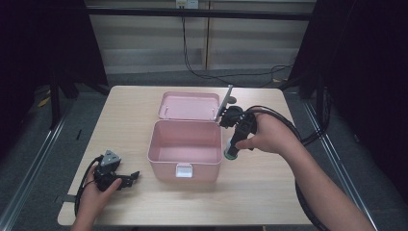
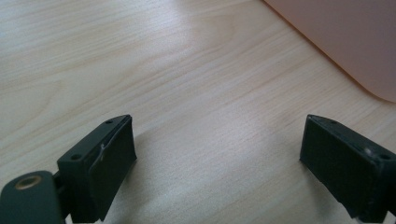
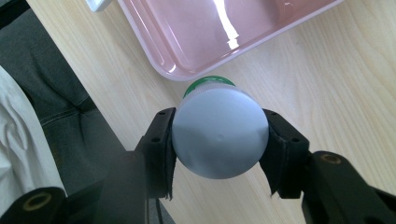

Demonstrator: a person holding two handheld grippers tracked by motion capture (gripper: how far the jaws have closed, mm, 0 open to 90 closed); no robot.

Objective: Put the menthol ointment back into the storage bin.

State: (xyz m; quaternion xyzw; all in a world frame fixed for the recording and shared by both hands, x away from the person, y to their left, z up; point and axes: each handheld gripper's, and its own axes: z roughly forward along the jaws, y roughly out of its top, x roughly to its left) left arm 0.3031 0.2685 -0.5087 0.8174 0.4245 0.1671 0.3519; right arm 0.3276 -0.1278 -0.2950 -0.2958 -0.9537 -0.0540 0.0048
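A pink plastic box [image 1: 163, 169] stands open in the middle of the table, its lid [image 1: 188, 106] tipped back and its inside bare. My right gripper [image 1: 234, 144] hovers just off the box's right wall, shut on a bottle [image 1: 231, 153] with a green band. In the right gripper view the bottle's pale cap [image 3: 219, 137] is clamped between both jaws of the right gripper [image 3: 219, 144], beside the box's rim [image 3: 163, 70]. My left gripper [image 1: 133, 176] rests low at the table's front left, open, with bare wood between its jaws [image 2: 217, 149]. A corner of the box [image 2: 355, 37] lies ahead of it.
The light wooden table [image 1: 269, 192] has free room on all sides of the box. Black cables [image 1: 308, 137] trail off the right edge. Dark floor and metal rails surround the table. The person's grey trousers [image 3: 60, 107] lie below the table edge.
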